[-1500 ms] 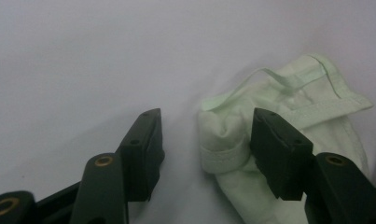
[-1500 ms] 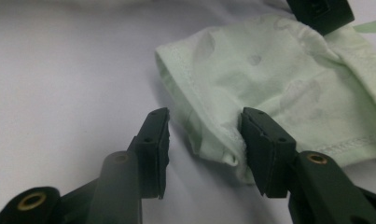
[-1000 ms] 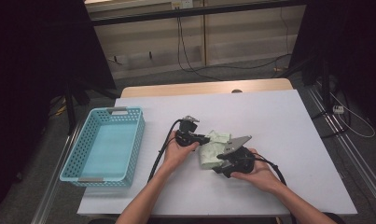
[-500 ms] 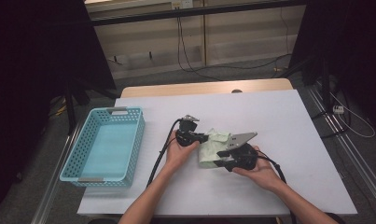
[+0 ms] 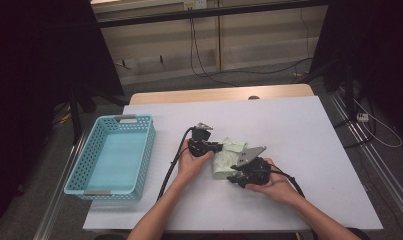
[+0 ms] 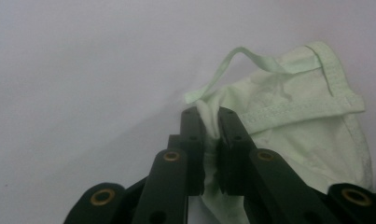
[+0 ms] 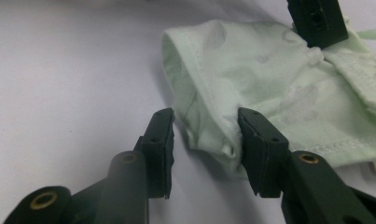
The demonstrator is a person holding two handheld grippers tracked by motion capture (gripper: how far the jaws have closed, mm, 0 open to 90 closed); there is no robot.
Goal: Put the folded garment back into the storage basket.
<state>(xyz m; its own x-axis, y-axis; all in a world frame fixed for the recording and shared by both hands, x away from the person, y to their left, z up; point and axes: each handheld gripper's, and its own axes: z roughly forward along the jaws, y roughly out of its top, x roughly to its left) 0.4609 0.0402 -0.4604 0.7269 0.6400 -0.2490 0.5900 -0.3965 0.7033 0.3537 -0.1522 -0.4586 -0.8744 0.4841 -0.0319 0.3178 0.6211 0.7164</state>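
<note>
Currently the pale green garment [image 5: 228, 157] lies crumpled near the middle of the white counter [image 5: 309, 150], between the two hands. Left gripper [image 6: 212, 116] has its jaws clamped tight on a bunched fold at the garment's left edge, cloth squeezed between the pads, a thin strap [image 6: 232, 65] looping up beyond it. Right gripper [image 7: 205, 128] sits at the near right corner, jaws apart with a hemmed fold [image 7: 209, 135] between them; the right pad touches the cloth, the left pad stands clear, so no grip there yet. Its jaws have just been closing then easing back a little around that fold.

To do this well, I'd judge: keep the left pinch firm as an anchor, slide the right jaws deeper over the hem so both layers sit between the pads, then close fully before lifting or pulling. Grabbing only the outer layer risks the fold slipping out. Pull apart gently so the cloth flattens and doesn't drag.

Surface: smooth white sheet over a wooden counter, bare wood strip at the far edge. Light blue basket [image 5: 139, 150] sits at the left. Room is dim, dark curtains [image 5: 39, 60] either side, cables [image 5: 204, 55] on the grey floor beyond.
</note>
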